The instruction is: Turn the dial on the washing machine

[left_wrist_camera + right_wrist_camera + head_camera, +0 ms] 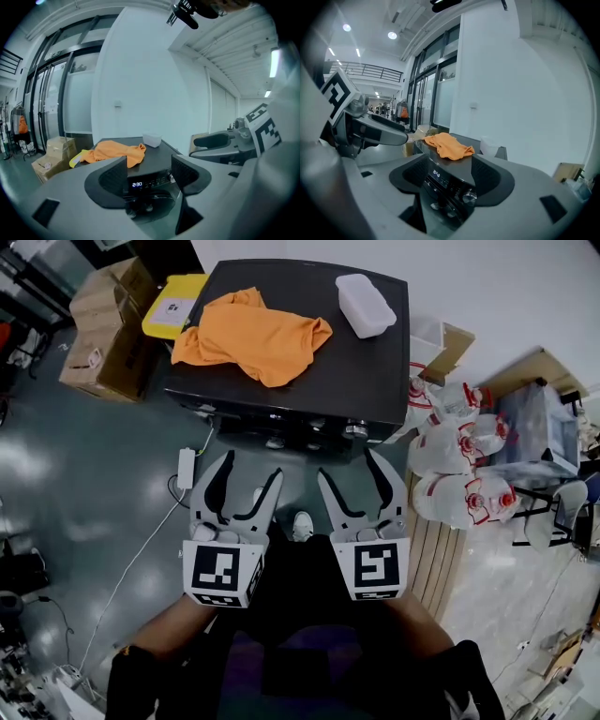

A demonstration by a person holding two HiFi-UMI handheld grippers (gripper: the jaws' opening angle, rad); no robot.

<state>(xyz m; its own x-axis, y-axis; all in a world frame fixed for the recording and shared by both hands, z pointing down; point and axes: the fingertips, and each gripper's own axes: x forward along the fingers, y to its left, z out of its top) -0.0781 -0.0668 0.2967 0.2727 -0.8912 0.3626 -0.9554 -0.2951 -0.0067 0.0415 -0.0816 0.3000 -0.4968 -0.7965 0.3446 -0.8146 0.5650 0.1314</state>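
One black washing machine [309, 381] is seen dead ahead, with an orange cloth [251, 334] draped over its top. The left gripper [250, 467] and right gripper [348, 465] are held in front of it, jaws spread wide, nothing gripped. The silver dial [469, 197] is found at the front panel's right end, untouched.

A white wall [140, 84] closes the room. Left of the wall rise tall, dark-framed glass panels [70, 93]. Also left of it, cardboard boxes [108, 329] sit on glossy grey floor [84, 484]. Round ceiling lights [392, 35] glow farther left.
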